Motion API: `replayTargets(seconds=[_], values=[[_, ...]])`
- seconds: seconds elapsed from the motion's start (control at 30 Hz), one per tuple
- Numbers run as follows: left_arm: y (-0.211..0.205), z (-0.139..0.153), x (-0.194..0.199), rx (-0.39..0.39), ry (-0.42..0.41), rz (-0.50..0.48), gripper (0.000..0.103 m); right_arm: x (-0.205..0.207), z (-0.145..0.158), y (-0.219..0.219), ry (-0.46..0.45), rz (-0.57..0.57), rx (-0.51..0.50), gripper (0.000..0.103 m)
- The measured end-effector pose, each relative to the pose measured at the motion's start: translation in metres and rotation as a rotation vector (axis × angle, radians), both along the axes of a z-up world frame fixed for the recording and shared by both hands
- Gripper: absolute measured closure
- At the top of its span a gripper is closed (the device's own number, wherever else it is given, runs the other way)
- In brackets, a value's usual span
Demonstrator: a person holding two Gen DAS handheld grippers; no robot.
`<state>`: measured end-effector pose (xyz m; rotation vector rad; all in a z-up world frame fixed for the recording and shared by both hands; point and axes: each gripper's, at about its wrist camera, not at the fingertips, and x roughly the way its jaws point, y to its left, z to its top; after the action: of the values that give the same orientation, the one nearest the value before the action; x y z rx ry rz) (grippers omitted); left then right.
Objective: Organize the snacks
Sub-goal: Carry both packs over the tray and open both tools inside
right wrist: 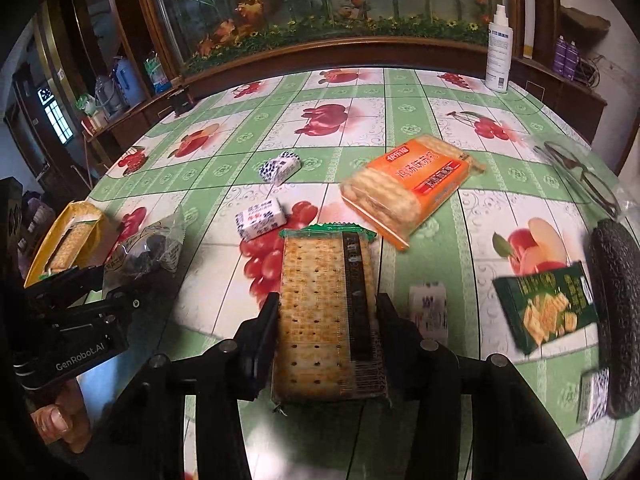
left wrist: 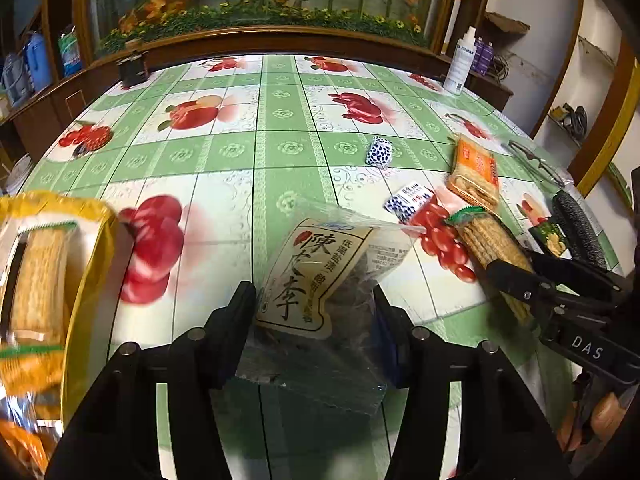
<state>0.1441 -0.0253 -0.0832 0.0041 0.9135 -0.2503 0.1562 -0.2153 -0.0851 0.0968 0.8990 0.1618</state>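
Observation:
My left gripper (left wrist: 314, 300) is shut on a clear bag of dark preserved plums (left wrist: 320, 280) with a cream label, held above the table. My right gripper (right wrist: 328, 312) is shut on a green-edged cracker pack (right wrist: 326, 312), also seen in the left wrist view (left wrist: 490, 244). On the table lie an orange cracker pack (right wrist: 412, 184), two blue-and-white wrapped candies (right wrist: 280, 166) (right wrist: 260, 220), a dark green snack packet (right wrist: 548, 312), and a yellow bag (left wrist: 52, 280) holding a cracker pack at the far left.
The table has a green fruit-print cloth (left wrist: 224, 152). A white spray bottle (right wrist: 498, 52) stands at the back right. A black textured case (right wrist: 616, 320) and glasses in plastic (right wrist: 580, 176) lie at the right edge. More candies (right wrist: 428, 312) (right wrist: 596, 396) lie near my right gripper.

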Motion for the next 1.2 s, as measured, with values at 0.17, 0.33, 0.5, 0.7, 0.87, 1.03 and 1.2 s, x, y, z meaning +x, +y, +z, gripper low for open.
replayTargets(seconds=[0.17,0.33,0.5,0.7,0.87,1.03,1.2], values=[[-0.001,0.011,-0.033,0.005,-0.038,0.01,0.051,-0.025,0.007,0.004,-0.017,0.022,0.022,0.055],[0.001,0.022,-0.063,0.0,-0.066,0.014,0.051,-0.054,0.018,0.006,-0.05,0.03,0.052,0.055],[0.01,0.032,-0.087,-0.005,-0.098,0.024,0.051,-0.077,0.025,0.012,-0.07,0.049,0.069,0.056],[0.027,0.04,-0.111,0.024,-0.119,0.068,0.051,-0.095,0.032,0.029,-0.088,0.096,0.089,0.056],[0.045,0.045,-0.129,0.042,-0.128,0.109,0.05,-0.105,0.039,0.051,-0.104,0.149,0.104,0.056],[0.067,0.051,-0.142,0.054,-0.143,0.155,0.05,-0.113,0.047,0.073,-0.116,0.198,0.108,0.056],[0.093,0.058,-0.151,0.054,-0.158,0.213,0.05,-0.117,0.055,0.097,-0.127,0.247,0.112,0.056]])
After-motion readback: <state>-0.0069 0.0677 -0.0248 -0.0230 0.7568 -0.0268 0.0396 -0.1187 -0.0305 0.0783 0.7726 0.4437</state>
